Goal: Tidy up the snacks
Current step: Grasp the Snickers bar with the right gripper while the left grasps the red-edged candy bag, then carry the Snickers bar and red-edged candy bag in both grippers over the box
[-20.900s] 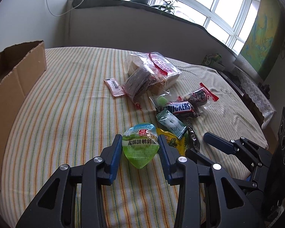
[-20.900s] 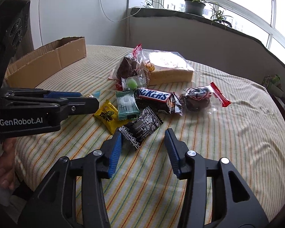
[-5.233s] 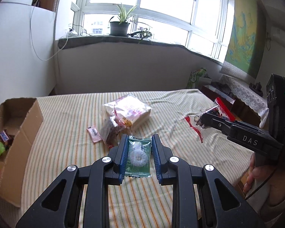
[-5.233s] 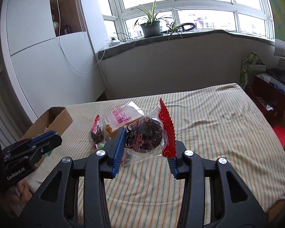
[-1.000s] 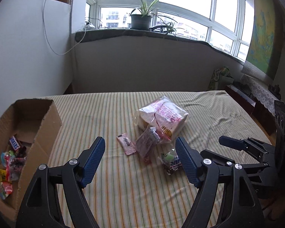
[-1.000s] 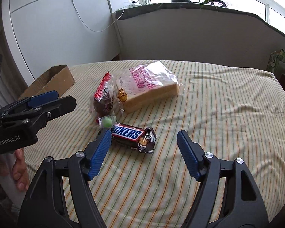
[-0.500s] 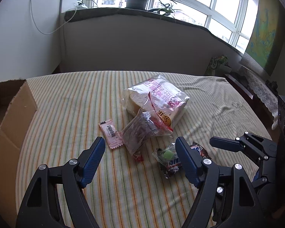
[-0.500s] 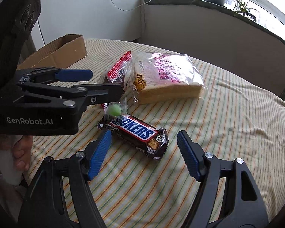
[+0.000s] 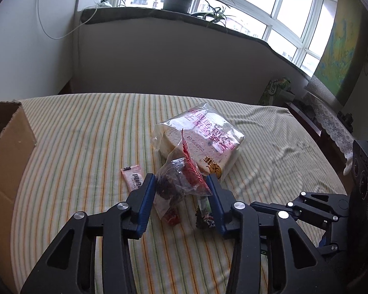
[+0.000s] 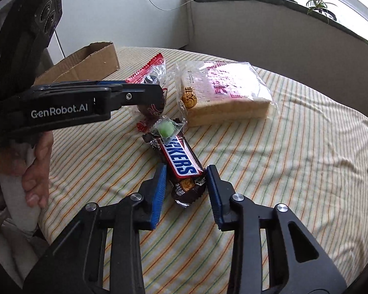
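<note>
Both grippers stand apart, each straddling a snack on the striped bench (image 9: 85,132). The left gripper (image 9: 181,191) brackets the clear red-edged cake packet (image 9: 177,183), which leans against the bread bag (image 9: 201,137); close on the dark cake body, not the loose film, so the packet does not slip. The right gripper (image 10: 185,180) brackets the near end of the Snickers bar (image 10: 181,161), pads not yet touching. A green candy (image 10: 166,129) rests on the bar's far end; lift slowly or it may roll off. The cardboard box (image 9: 5,152) at far left is the likely destination.
</note>
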The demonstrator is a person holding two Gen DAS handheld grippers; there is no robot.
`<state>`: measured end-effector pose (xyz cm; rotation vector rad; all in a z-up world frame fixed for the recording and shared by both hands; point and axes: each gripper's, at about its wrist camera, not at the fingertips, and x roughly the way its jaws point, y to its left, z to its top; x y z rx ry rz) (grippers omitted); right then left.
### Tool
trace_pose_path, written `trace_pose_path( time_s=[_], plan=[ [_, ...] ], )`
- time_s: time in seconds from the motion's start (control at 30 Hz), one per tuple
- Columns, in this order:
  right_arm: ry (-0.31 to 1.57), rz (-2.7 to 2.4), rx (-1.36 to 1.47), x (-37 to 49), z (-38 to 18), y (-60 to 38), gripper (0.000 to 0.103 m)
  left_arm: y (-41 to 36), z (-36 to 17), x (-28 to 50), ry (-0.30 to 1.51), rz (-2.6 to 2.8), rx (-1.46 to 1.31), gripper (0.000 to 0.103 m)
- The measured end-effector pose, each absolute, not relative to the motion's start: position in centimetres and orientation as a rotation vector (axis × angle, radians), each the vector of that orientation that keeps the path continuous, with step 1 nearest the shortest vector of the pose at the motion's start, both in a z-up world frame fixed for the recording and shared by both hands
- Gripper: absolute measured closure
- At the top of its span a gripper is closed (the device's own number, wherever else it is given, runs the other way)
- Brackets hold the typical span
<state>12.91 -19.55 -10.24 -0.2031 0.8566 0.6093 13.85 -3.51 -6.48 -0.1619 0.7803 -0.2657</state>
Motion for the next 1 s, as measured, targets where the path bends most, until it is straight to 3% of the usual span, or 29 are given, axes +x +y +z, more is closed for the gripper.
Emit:
trace_pose_path(
  time_s=[0.07,0.57,0.67,0.83,1.0],
  plan=[
    [0.853,0.598,-0.191,12.4,-10.2,-19.9,0.069,-3.0,-6.3,13.4,0.769,-0.261,-0.173,0.071],
    [0.769,0.536,-0.057,9.7,-8.2,-22.3,0.070,0.1,-4.7,10.7,0.714,-0.245,-0.257,0.074],
    [0.761,0.585,0.196,10.7,-7.2,-25.2,0.070,0.4,-4.2,10.2,0.704,-0.243,-0.269,0.074],
    [0.957,0.652,0.662,13.7,-12.7,-29.1,0.069,0.3,-4.0,10.1,0.696,-0.248,-0.277,0.074],
    [0.930,0.598,0.505,12.7,-12.1,-28.0,0.069,0.4,-4.0,9.9,0.700,-0.245,-0.267,0.074]
  ],
)
